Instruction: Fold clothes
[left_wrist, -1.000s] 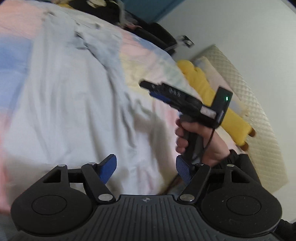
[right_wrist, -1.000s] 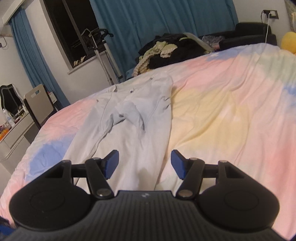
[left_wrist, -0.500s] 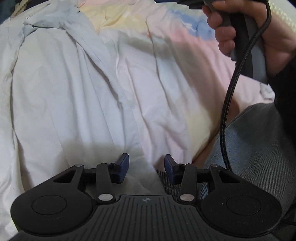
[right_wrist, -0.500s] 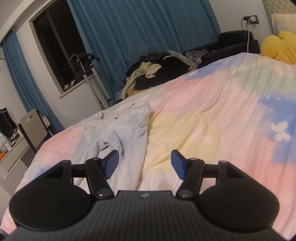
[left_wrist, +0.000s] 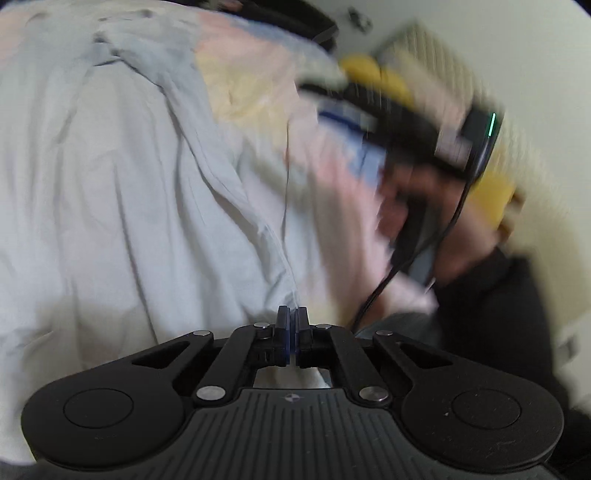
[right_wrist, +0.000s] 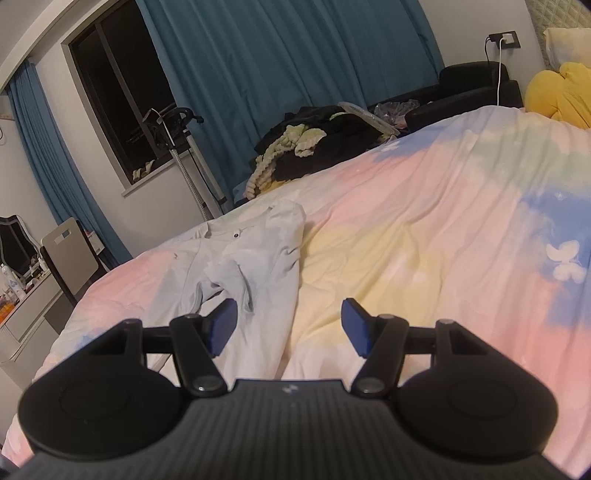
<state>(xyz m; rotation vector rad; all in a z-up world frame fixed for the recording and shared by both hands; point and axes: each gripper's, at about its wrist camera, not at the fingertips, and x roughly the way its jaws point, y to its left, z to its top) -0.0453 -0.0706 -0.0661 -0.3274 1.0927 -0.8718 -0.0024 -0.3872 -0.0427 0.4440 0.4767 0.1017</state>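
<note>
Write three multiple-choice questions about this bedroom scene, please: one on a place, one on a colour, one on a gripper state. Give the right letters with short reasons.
1. Where does the pale grey garment lie?
A. on the pastel bedspread
B. on the chair
C. on the floor

2. What colour are the curtains?
A. white
B. teal blue
C. red

3. How is the left gripper?
A. wide open
B. out of view
C. shut at the garment's near edge

Key: 1 A, it is spread over the bedspread. 2 B, teal folds hang beside the dark window. 3 C, its pads meet on the cloth, while the right gripper is open.
</note>
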